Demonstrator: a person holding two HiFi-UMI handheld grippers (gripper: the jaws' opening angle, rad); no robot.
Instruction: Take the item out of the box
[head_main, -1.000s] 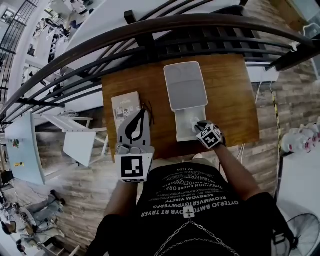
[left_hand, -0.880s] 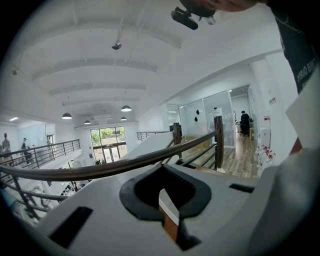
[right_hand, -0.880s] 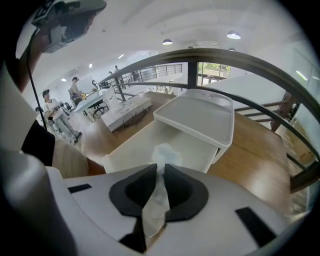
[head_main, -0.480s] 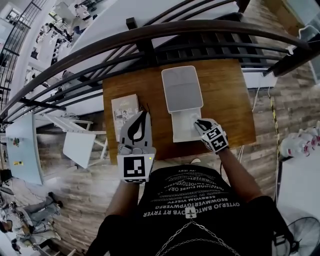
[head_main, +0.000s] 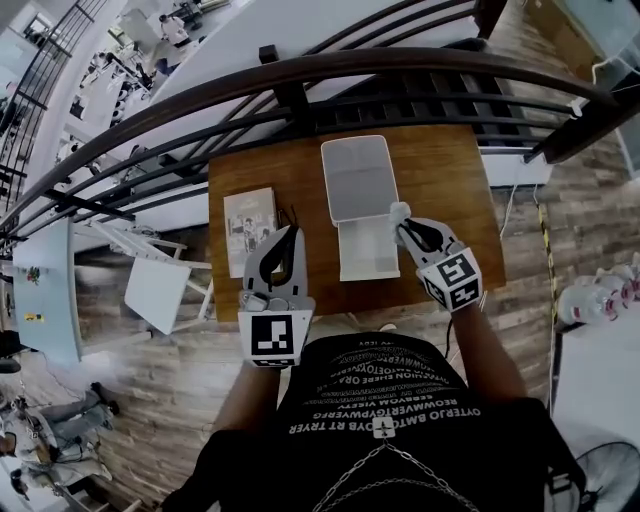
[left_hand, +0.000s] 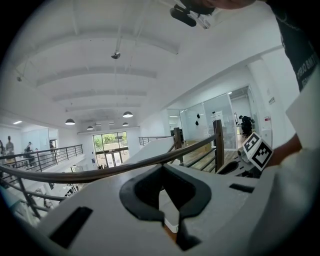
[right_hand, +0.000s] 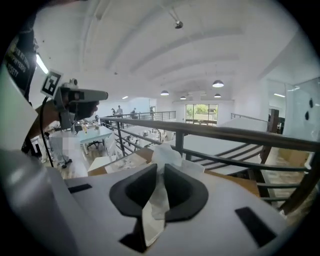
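**Item (head_main: 399, 212) lifted clear of box (head_main: 367, 262)**

Left tongs (head_main: 290, 232) are clenched and empty, low and left of centre. Right tongs (head_main: 404, 226) were down in the box tray a moment ago. They now sit at its right edge, clamped on the white item. Extraction looks complete. The box lies open on the bench (head_main: 450, 180).

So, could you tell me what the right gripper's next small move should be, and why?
Probably carry it rightward and lower it: the right gripper is shut on the white wrapped item, held above the open box's right edge, with bare table beyond.
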